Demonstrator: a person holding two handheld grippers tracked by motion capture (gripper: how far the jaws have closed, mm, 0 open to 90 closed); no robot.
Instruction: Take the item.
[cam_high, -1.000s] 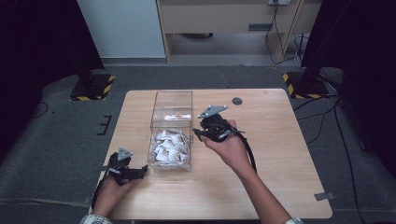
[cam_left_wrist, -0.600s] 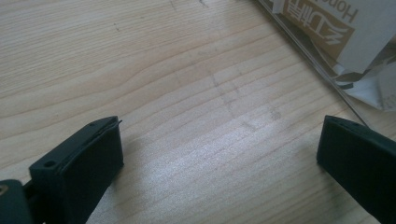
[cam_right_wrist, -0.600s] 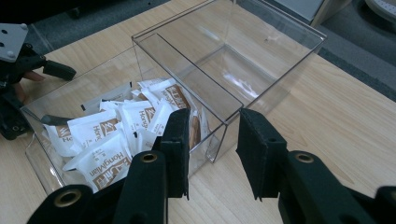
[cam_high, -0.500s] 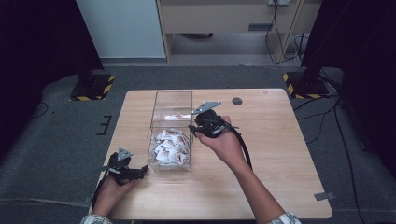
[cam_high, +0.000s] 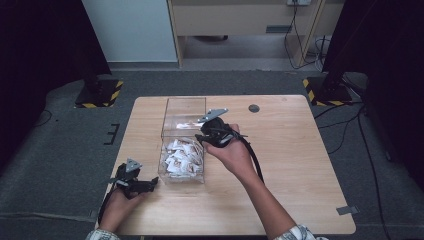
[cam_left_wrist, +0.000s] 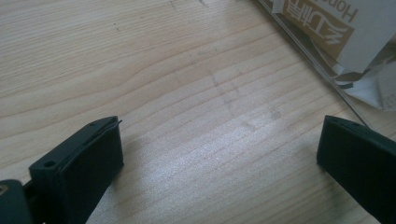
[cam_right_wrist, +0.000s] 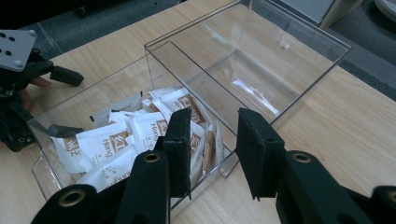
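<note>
A clear plastic box with two compartments stands on the wooden table. White and brown sachets fill its near compartment, and the far one is empty. My right gripper hovers at the box's right wall, beside the divider. In the right gripper view its jaws stand partly open with nothing between them, above the sachets. My left gripper rests low on the table by the box's near left corner. It is wide open over bare wood, with a sachet behind the box wall ahead.
A small dark round disc sits on the table behind the right gripper. The right gripper's cable trails along the forearm. Yellow-and-black striped stand feet rest on the floor beyond the table.
My right gripper has moved left, from over the table beside the box to the box's right wall. The left gripper has stayed put.
</note>
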